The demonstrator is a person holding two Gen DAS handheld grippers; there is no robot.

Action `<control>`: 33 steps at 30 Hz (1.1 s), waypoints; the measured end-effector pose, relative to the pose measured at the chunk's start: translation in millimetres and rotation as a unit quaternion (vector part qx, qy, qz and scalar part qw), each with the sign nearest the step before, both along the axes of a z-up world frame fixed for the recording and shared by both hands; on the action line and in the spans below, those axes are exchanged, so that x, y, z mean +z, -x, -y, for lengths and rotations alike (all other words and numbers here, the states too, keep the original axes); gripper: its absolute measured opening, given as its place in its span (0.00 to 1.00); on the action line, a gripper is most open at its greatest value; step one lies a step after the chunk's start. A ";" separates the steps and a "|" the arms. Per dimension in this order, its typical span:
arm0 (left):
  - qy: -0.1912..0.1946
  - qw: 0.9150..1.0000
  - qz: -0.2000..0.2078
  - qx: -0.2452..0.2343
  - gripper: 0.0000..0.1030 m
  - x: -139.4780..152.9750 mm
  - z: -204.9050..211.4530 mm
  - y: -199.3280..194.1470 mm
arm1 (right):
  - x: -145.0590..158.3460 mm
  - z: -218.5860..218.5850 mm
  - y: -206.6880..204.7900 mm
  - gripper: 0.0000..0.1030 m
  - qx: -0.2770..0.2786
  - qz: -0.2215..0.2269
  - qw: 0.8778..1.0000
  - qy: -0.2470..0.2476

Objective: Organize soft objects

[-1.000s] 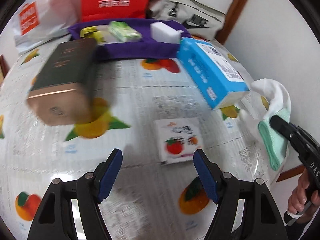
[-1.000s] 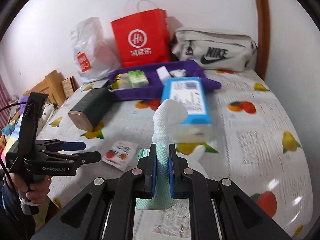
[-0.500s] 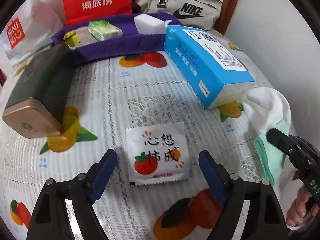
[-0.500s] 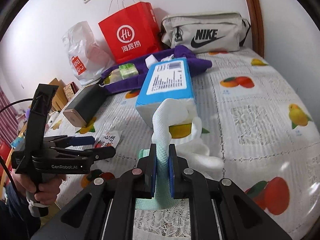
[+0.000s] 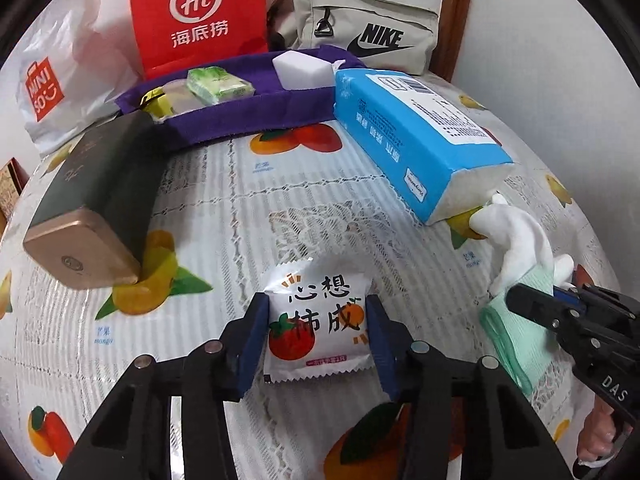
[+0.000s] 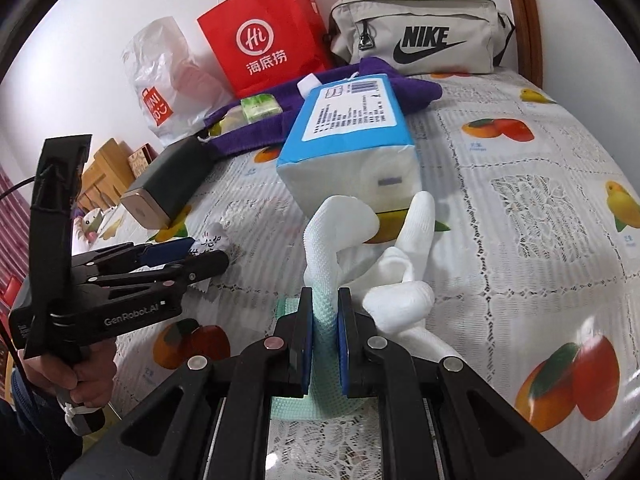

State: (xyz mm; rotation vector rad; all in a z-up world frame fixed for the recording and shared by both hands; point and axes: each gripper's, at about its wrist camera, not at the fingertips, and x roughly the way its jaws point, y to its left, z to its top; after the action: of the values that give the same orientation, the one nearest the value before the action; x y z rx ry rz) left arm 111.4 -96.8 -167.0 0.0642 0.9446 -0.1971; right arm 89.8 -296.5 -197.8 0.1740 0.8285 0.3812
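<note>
Packet (image 5: 316, 320) sits btwn my left claw (image 5: 316, 336) pads, just closing; right claw (image 6: 324, 332) pinches sock (image 6: 340, 232). Slick wrapper could squirt out w/ off-centre squeeze.

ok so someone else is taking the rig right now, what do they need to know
Left gripper: has just been closing around the white packet on the bedspread; pads at its sides.
Right gripper: shut on the glove, low over the bedspread by the blue tissue pack.
Done: purple tray at the back already holds a green pack and a white block.
Left: packet and glove, probably to the tray.
</note>
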 end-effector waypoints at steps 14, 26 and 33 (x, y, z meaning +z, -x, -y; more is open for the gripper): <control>0.021 0.998 -0.010 0.054 0.43 3.7 -61.7 28.3 | 12.0 -18.7 6.8 0.10 0.005 0.005 1.000 0.013; 0.041 0.994 0.015 0.103 0.43 32.1 -106.9 42.1 | 41.8 -19.7 17.8 0.10 0.001 0.028 1.000 0.001; 0.049 0.993 0.034 0.106 0.43 58.1 -112.3 42.6 | 72.3 -18.6 18.6 0.10 0.005 0.051 0.999 -0.007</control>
State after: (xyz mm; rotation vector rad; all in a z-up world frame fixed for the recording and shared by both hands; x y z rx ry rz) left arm 68.8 15.4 -108.9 -0.1195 0.8650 -0.0440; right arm 71.2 -277.9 -125.5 0.1629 0.7271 0.4016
